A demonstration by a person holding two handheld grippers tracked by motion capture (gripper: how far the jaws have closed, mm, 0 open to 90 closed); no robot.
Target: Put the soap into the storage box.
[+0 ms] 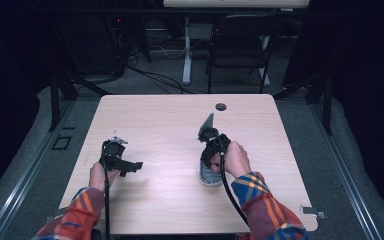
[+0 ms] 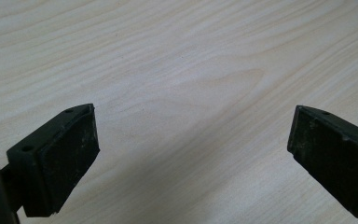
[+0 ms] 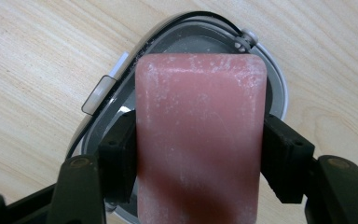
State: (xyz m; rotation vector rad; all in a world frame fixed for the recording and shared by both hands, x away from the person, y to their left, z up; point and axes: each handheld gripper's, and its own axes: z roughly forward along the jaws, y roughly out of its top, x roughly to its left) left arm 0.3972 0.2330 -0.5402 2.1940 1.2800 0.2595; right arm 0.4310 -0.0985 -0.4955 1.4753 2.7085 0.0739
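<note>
A pink bar of soap [image 3: 200, 135] is clamped between the two black jaws of my right gripper [image 3: 200, 161], which points down over an open grey soap case [image 3: 121, 93] with a white rim and a clear latch. From above, the right gripper [image 1: 211, 150] hangs over that case [image 1: 207, 176] at the table's right middle. My left gripper [image 1: 130, 166] rests low at the left side, jaws wide apart over bare wood, nothing between its fingers [image 2: 60, 158].
The light wooden table [image 1: 165, 125] has a round cable hole [image 1: 221, 106] near its far edge. A dark folding chair [image 1: 240, 45] and a white table leg stand beyond it. Metal clips sit at the near right corner [image 1: 314, 212].
</note>
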